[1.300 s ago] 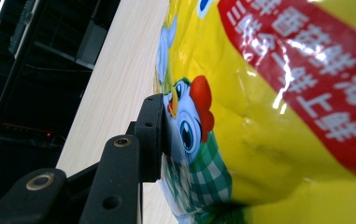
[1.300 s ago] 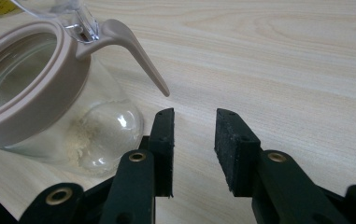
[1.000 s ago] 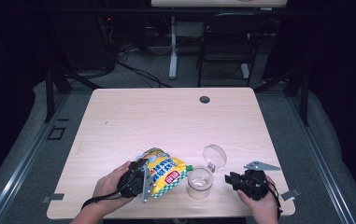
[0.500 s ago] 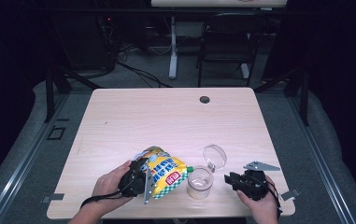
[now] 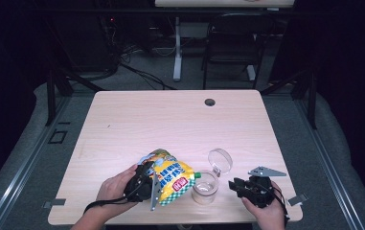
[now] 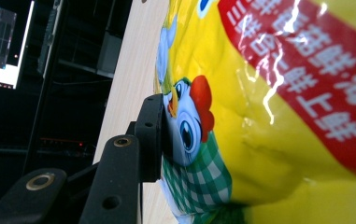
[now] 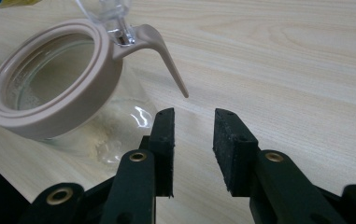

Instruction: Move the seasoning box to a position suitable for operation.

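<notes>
Yellow snack bag (image 5: 169,178) is clamped in the left gripper (image 5: 147,181), tipped toward the glass jar (image 5: 205,187) beside it at the table's (image 5: 170,120) near edge. Jar lid (image 5: 220,160) is flipped open; contents look scant, possibly a few crumbs. Right gripper (image 7: 193,140) holds nothing, jaws parted near the jar. Pouring appears mostly left.

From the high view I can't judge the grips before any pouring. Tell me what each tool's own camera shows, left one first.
Observer: The left tool has a black jaw pressed on the yellow pouch, right beside the printed chicken's face.
Operator: Now report the right one.
Observer: The right tool stands open with nothing between its jaws, just short of the jar.
Operator: Describe the jar's rim.
Observer: It is a beige collar with a pointed tab reaching toward the tool.
</notes>
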{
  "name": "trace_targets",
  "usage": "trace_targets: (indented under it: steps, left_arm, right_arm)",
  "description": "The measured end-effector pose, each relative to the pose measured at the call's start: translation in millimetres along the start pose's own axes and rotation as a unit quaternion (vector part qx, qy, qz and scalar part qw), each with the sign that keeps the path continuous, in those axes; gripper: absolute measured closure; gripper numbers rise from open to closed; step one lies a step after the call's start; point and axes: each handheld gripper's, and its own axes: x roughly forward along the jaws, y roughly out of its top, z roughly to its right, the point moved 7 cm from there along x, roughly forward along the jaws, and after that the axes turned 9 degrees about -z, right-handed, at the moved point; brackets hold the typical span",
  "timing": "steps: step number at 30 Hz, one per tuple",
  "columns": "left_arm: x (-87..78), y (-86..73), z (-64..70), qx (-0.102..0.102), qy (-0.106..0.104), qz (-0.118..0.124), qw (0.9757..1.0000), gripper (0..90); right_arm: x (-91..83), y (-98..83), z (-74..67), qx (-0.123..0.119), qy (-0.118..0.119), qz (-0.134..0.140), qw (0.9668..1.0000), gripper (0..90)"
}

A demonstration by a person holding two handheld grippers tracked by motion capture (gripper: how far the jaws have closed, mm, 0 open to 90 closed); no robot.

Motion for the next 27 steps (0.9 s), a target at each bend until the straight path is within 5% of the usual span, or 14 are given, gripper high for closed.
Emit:
trace_targets:
  steps: [27]
  left_arm:
    - [4.0, 10.0, -2.9, 0.047, 0.031, -0.003, 0.9984, 62.9]
  right_arm:
    - [-19.9, 5.5, -27.0, -0.044, -0.007, 0.003, 0.9990, 77.3]
